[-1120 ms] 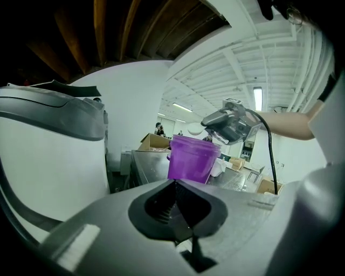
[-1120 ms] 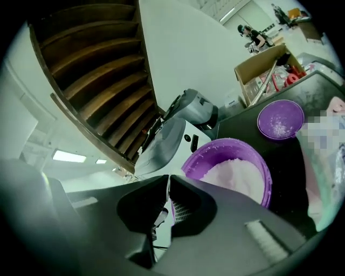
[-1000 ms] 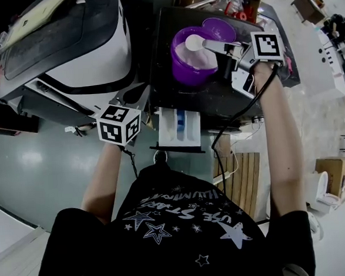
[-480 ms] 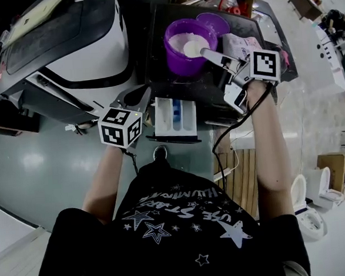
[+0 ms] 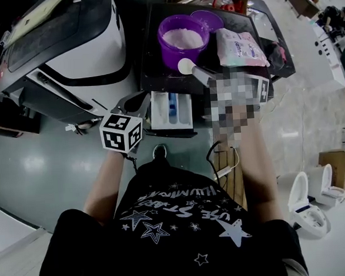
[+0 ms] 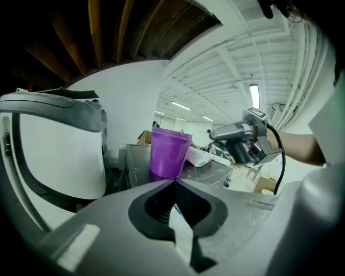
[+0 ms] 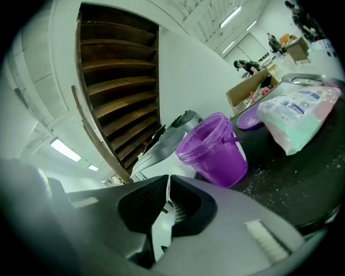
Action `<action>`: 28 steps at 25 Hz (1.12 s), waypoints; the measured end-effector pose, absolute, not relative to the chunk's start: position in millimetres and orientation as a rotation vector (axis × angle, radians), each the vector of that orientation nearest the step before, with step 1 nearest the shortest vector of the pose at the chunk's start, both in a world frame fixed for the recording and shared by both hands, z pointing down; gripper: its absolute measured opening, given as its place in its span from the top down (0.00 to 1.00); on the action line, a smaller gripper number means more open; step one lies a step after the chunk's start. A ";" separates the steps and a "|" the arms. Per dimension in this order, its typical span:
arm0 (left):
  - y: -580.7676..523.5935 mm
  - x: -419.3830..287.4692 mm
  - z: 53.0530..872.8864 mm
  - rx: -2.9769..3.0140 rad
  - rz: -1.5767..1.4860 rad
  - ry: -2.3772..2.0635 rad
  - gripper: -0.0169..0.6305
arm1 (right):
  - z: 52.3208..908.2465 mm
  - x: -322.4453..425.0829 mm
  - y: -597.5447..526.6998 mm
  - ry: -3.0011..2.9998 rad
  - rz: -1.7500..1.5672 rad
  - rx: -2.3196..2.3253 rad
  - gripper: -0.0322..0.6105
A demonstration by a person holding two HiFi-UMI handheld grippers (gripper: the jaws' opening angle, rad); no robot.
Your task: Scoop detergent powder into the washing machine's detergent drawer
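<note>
Left claw (image 6: 173, 182) pressed together, empty, just left of open detergent drawer (image 5: 172, 112). Right claw (image 7: 166, 182) pinching handle of scoop (image 5: 185, 65). Scoop bowl full of white powder, ahead of right claw, over counter (image 5: 158, 70) between drawer and purple tub (image 5: 181, 40). Tub farther ahead, powder inside. Detergent bag (image 5: 240, 47) right of tub. Washing machine (image 5: 78, 46) beyond left claw, to its left.
</note>
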State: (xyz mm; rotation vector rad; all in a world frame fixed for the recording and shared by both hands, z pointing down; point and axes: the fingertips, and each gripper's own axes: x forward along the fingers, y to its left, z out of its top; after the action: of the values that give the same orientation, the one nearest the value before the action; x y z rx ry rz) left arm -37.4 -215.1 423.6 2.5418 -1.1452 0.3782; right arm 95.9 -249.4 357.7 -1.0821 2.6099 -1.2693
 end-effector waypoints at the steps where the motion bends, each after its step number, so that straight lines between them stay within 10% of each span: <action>1: -212.3 -36.8 424.9 2.540 0.384 -1.147 0.97 | 361.3 97.3 -246.9 2.609 -1.248 -1.108 0.89; 28: -159.8 -25.5 460.8 2.488 0.472 -1.161 0.97 | 482.5 112.3 -183.0 2.741 -1.139 -1.497 0.89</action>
State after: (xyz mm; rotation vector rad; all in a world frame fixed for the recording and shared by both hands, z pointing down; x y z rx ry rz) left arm -25.5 -159.8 460.8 2.4878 -1.1611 0.4725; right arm 112.3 -183.0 482.5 -1.4970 2.7406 -1.1386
